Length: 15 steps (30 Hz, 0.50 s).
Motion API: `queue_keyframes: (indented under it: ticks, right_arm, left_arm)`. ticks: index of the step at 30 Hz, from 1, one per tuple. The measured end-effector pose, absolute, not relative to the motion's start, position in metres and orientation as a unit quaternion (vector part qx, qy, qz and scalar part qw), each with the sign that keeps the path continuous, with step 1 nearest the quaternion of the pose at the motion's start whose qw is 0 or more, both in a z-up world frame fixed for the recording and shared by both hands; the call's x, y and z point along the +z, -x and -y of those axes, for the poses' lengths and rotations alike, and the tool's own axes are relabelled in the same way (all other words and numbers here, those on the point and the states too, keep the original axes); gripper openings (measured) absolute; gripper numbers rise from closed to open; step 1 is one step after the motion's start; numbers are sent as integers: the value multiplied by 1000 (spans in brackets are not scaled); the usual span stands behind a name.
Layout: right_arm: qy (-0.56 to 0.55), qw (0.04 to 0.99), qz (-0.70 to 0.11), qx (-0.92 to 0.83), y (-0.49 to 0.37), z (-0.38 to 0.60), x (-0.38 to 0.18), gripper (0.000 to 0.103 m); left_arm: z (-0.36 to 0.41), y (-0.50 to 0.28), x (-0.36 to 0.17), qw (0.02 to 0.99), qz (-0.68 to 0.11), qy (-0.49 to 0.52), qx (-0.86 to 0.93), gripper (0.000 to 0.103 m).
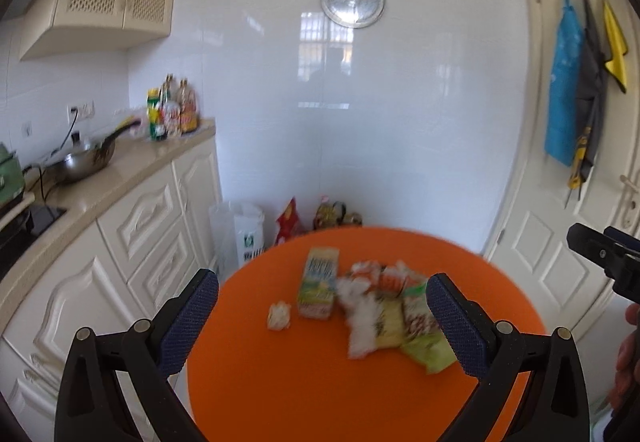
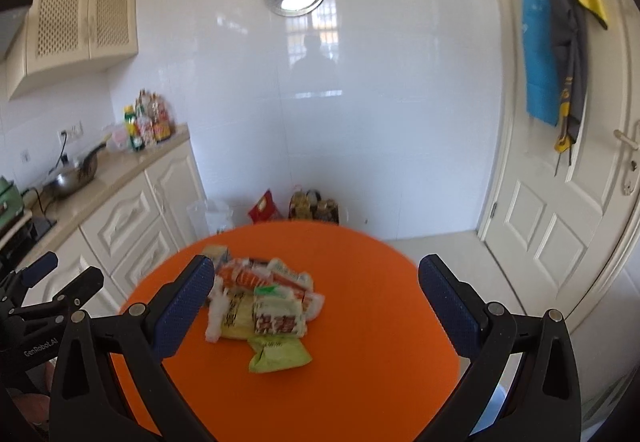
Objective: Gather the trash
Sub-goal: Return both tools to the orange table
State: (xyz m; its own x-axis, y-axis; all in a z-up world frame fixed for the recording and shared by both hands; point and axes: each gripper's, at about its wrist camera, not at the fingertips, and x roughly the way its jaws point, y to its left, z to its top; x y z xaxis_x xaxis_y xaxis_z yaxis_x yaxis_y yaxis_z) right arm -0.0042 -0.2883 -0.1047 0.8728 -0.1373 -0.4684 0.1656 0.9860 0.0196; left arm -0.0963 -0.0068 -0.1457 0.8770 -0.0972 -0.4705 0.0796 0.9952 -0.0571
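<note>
Left wrist view shows the left gripper (image 1: 322,312) with its fingers spread wide and nothing between them, above the round orange table (image 1: 280,382). On the table lie a small carton (image 1: 318,288), a crumpled paper ball (image 1: 279,316) beside it, and a heap of wrappers (image 1: 396,316). The right gripper (image 2: 316,302) is also wide open and empty, above the same heap, where a green packet (image 2: 278,354) lies nearest. Behind the table stands a white wall (image 2: 380,102).

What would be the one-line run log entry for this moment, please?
stage: approach | left gripper: open, empty | right gripper: open, empty | wrappers: piled on orange table, untouched
</note>
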Motion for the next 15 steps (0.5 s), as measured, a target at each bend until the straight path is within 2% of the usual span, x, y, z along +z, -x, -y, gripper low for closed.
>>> queue_keyframes:
  ticks: [7,15]
  right_arm:
    - [-20,946,-316,-69,-25,280,-156,103]
    - [-21,929,-365,-58,-53,273,-197,103]
  left_arm:
    - [16,88,-173,953,-299,24,-41,102]
    - [31,5,-166,940,-334,26,-61,102]
